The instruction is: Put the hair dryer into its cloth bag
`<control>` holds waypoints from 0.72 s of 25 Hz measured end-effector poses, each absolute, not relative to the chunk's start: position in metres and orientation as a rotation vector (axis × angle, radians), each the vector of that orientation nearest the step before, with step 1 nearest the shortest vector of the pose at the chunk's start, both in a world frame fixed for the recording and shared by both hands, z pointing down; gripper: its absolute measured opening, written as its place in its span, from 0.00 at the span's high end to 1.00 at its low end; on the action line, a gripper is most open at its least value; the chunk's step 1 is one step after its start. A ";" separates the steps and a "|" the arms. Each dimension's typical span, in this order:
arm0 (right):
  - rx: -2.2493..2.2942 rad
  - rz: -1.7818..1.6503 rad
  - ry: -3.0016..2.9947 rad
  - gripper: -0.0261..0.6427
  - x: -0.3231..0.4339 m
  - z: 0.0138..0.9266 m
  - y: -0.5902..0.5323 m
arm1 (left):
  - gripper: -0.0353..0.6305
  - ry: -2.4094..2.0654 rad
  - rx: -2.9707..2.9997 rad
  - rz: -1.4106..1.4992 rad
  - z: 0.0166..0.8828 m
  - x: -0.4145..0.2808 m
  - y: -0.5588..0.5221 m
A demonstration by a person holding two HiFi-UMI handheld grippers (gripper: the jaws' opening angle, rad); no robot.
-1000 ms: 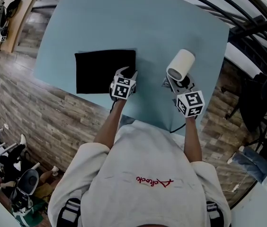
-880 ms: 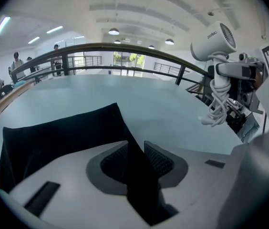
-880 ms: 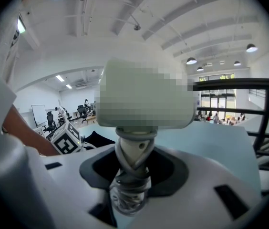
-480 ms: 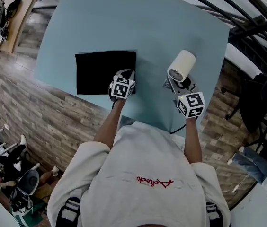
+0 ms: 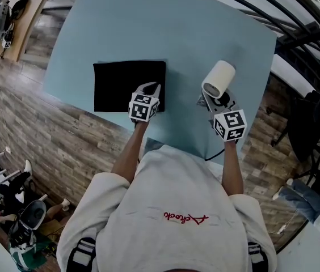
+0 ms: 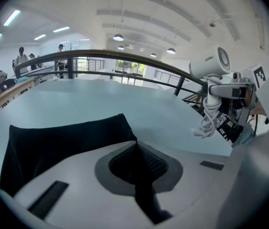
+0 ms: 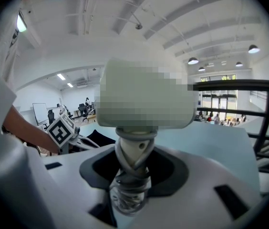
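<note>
The black cloth bag (image 5: 125, 85) lies flat on the light blue table (image 5: 165, 27). My left gripper (image 5: 153, 88) is at the bag's near right corner; its jaws have just been closing and now pinch the black fabric (image 6: 135, 151), with the rest of the bag (image 6: 58, 140) spreading to the left. My right gripper (image 5: 214, 99) is shut on the handle of the white hair dryer (image 5: 218, 78), which stands upright above the table to the bag's right. The white cord is wound round the handle (image 7: 132, 168) between the jaws. The dryer (image 6: 211, 63) also shows in the left gripper view.
The table's near edge (image 5: 177, 146) runs just below both grippers, with wood flooring (image 5: 52, 135) beyond it. A dark metal railing (image 5: 296, 33) curves past the table's right side. Bare table surface (image 5: 182, 89) lies between the bag and the dryer.
The left gripper's jaws went from open over the bag's corner to shut on the fabric, and it rose slightly. The right gripper and the hair dryer stayed put.
</note>
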State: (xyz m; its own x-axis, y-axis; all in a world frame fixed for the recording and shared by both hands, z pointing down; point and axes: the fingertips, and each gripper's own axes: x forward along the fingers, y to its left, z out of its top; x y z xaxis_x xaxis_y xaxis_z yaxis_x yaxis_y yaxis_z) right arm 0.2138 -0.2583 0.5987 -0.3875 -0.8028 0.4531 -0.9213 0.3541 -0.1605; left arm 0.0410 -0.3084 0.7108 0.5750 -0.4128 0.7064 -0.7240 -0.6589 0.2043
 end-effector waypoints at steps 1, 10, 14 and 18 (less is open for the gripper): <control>1.527 0.567 -2.327 0.71 0.213 0.599 -0.259 | 0.93 -0.914 2.333 0.859 0.706 0.039 -0.309; 1.489 0.562 -2.349 0.71 0.204 0.600 -0.257 | 0.93 -0.968 2.357 0.745 0.670 0.024 -0.302; 1.464 0.565 -2.354 0.71 0.197 0.603 -0.259 | 0.93 -0.985 2.362 0.697 0.657 0.017 -0.300; 1.440 0.559 -2.355 0.71 0.188 0.604 -0.261 | 0.93 -0.990 2.356 0.645 0.646 0.011 -0.299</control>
